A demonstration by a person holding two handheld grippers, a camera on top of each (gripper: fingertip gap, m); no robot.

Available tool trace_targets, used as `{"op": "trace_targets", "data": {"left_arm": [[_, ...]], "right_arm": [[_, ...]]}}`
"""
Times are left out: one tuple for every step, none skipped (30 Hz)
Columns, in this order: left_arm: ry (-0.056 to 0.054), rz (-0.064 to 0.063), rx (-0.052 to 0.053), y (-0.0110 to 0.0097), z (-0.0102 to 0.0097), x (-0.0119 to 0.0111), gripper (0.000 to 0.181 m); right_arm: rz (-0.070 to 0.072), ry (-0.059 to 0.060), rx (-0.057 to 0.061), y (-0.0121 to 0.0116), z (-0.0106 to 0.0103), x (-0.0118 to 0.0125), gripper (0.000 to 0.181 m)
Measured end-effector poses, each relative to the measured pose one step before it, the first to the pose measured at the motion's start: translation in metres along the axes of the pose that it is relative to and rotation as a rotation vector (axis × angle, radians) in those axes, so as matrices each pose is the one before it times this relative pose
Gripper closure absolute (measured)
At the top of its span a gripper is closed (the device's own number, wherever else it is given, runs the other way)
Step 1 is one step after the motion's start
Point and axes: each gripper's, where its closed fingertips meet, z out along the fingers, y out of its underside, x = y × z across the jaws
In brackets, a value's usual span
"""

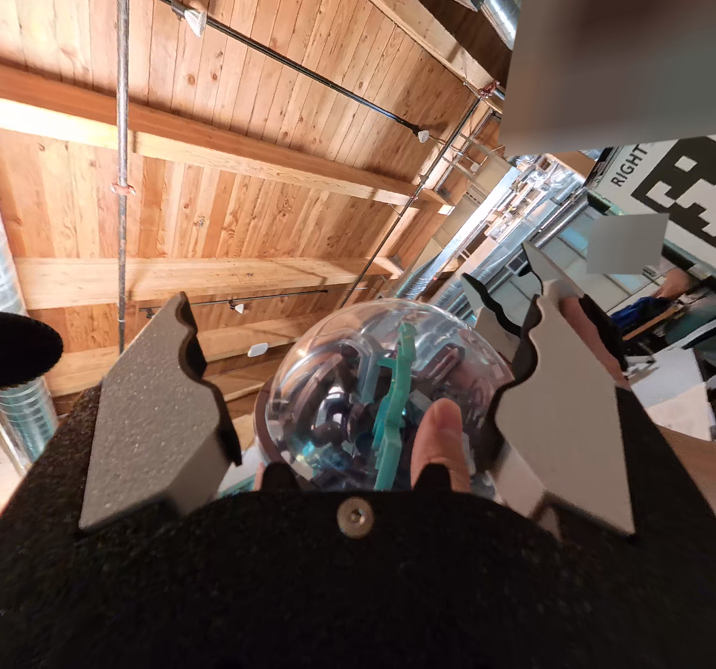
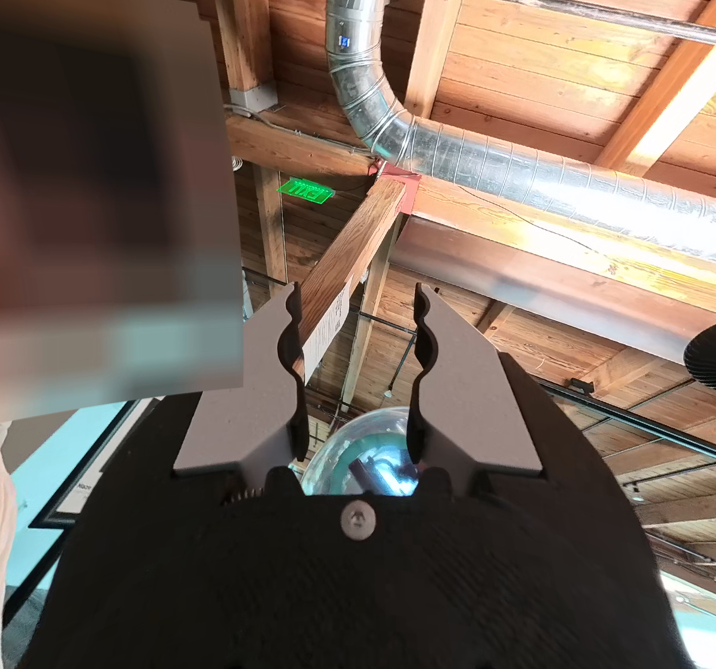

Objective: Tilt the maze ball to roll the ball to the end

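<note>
1 clear plastic maze ball [image 1: 381,390] with 1 teal track and dark tracks inside sits low between the 2 grey fingers of the left tool [image 1: 360,332], spread wide and not touching it. 1 bare fingertip [image 1: 441,437] rests against the sphere. The right tool [image 2: 357,371] stands parted, empty, above the ball, below 1 silver duct [image 2: 484,154].

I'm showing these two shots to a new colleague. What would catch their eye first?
Probably the clear maze ball with teal and dark tracks inside, sitting low between the wide-open fingers of the left gripper, with a person's fingertip against it. Behind it, both cameras tilt up at a wooden plank ceiling. In the right wrist view, a shiny metal duct bends across the beams.
</note>
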Motion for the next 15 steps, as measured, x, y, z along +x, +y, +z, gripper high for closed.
{"op": "trace_targets", "data": {"left_arm": [[-0.0063, 0.0258, 0.0080, -0.00335, 0.00012, 0.00045, 0.024], [-0.0078, 0.0302, 0.0116, -0.00377, -0.00007, 0.00045, 0.025], [-0.0106, 0.0360, 0.0144, -0.00417, -0.00025, 0.00010, 0.024], [-0.0085, 0.0397, 0.0119, -0.00387, -0.00011, 0.00042, 0.024], [-0.0051, 0.0388, 0.0076, -0.00313, 0.00003, 0.00078, 0.024], [-0.0020, 0.0355, 0.0051, -0.00262, 0.00018, 0.00113, 0.024], [0.0026, 0.0296, 0.0054, -0.00263, 0.00018, 0.00165, 0.024], [0.0057, 0.0240, 0.0058, -0.00237, 0.00007, 0.00170, 0.024], [0.0070, 0.0198, 0.0072, -0.00233, 0.00004, 0.00166, 0.024], [0.0063, 0.0159, 0.0080, -0.00205, -0.00007, 0.00125, 0.024], [0.0030, 0.0101, 0.0073, -0.00187, -0.00023, 0.00067, 0.024], [-0.0010, 0.0036, 0.0043, -0.00126, 0.00002, -0.00025, 0.024], [-0.0022, -0.0019, 0.0019, -0.00054, -0.00006, -0.00068, 0.024], [-0.0018, -0.0061, 0.0035, -0.00061, -0.00029, -0.00082, 0.024], [-0.0022, -0.0080, 0.0081, -0.00110, -0.00034, -0.00096, 0.024]], "right_arm": [[0.0091, 0.0028, 0.0056, -0.00024, -0.00065, 0.00106, 0.125], [0.0127, 0.0084, 0.0069, -0.00015, -0.00067, 0.00209, 0.125], [0.0152, 0.0129, 0.0079, -0.00018, -0.00094, 0.00299, 0.125], [0.0179, 0.0119, 0.0094, -0.00029, -0.00120, 0.00298, 0.126], [0.0190, 0.0128, 0.0076, 0.00028, -0.00126, 0.00321, 0.126], [0.0153, 0.0119, 0.0028, 0.00115, -0.00126, 0.00329, 0.126], [0.0104, 0.0103, -0.0001, 0.00179, -0.00128, 0.00278, 0.126], [0.0076, 0.0093, -0.0006, 0.00187, -0.00117, 0.00249, 0.126], [0.0079, 0.0079, 0.0003, 0.00157, -0.00108, 0.00208, 0.126], [0.0107, 0.0044, 0.0014, 0.00125, -0.00066, 0.00129, 0.126], [0.0099, 0.0021, 0.0025, 0.00071, -0.00048, 0.00071, 0.126], [0.0056, 0.0006, 0.0027, 0.00024, -0.00034, 0.00025, 0.126], [-0.0008, -0.0005, -0.0009, 0.00058, -0.00012, -0.00018, 0.126], [-0.0091, -0.0008, -0.0083, 0.00140, 0.00010, -0.00029, 0.126], [-0.0153, -0.0027, -0.0117, 0.00156, 0.00022, -0.00057, 0.126]]}}
